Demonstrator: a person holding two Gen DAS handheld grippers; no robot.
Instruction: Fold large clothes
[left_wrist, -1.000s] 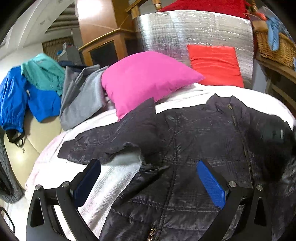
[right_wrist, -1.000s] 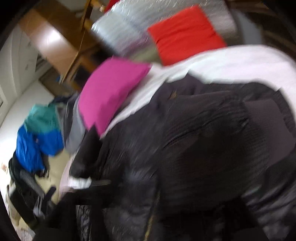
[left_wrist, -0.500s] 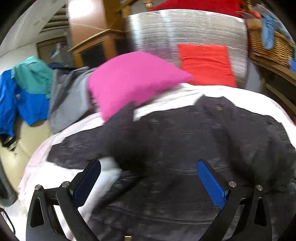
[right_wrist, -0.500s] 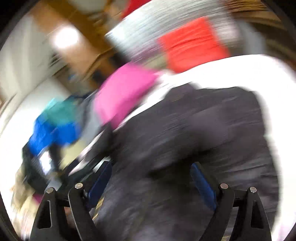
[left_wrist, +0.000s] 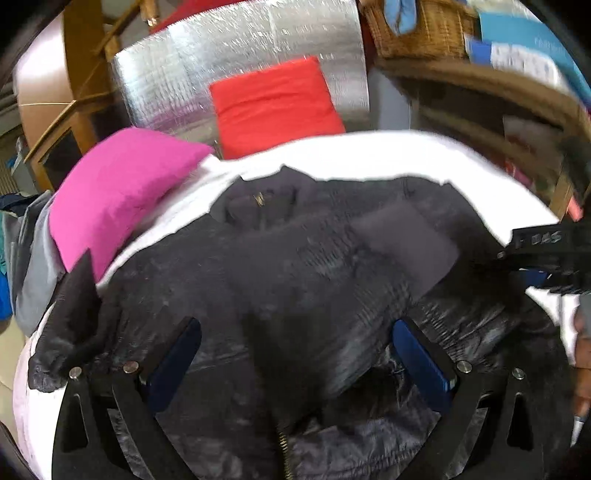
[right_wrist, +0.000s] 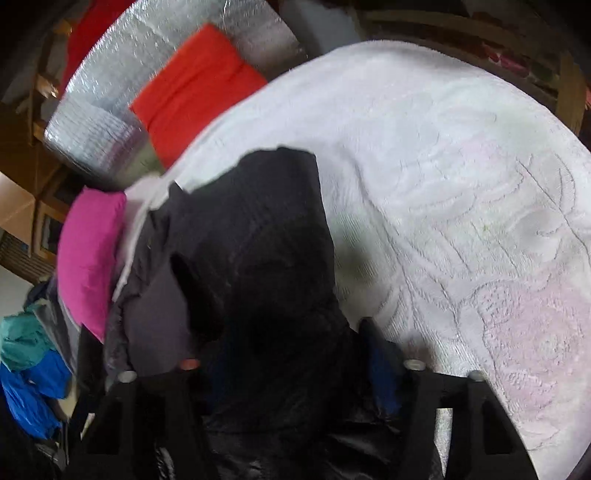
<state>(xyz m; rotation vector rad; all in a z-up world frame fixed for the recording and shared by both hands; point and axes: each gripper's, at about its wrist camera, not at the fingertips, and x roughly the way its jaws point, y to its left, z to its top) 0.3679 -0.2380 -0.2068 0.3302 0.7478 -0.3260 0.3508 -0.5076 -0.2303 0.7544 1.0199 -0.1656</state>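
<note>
A black quilted jacket (left_wrist: 314, 266) lies spread on a white bedspread (left_wrist: 369, 155), collar away from me and zipper toward me. My left gripper (left_wrist: 295, 350) hovers over its middle, open, the blue pads (left_wrist: 177, 354) wide apart. My right gripper (right_wrist: 291, 373) is at the jacket's right edge (right_wrist: 251, 240). Its jaws are closing with bunched black fabric between them, and the fabric covers the left finger. In the left wrist view the right gripper (left_wrist: 546, 254) shows at the far right.
A pink pillow (left_wrist: 122, 184) and a red cushion (left_wrist: 273, 103) lean against a silver quilted panel (left_wrist: 240, 55) at the bed's head. Blue and teal clothes (right_wrist: 29, 369) are piled at the left. A wicker basket (left_wrist: 424, 29) sits on wooden shelves. Bare bedspread (right_wrist: 443, 184) lies on the right.
Both grippers have swung right across the bed and dipped toward the jacket. The right jaws have narrowed around jacket fabric. The left jaws stay wide.
</note>
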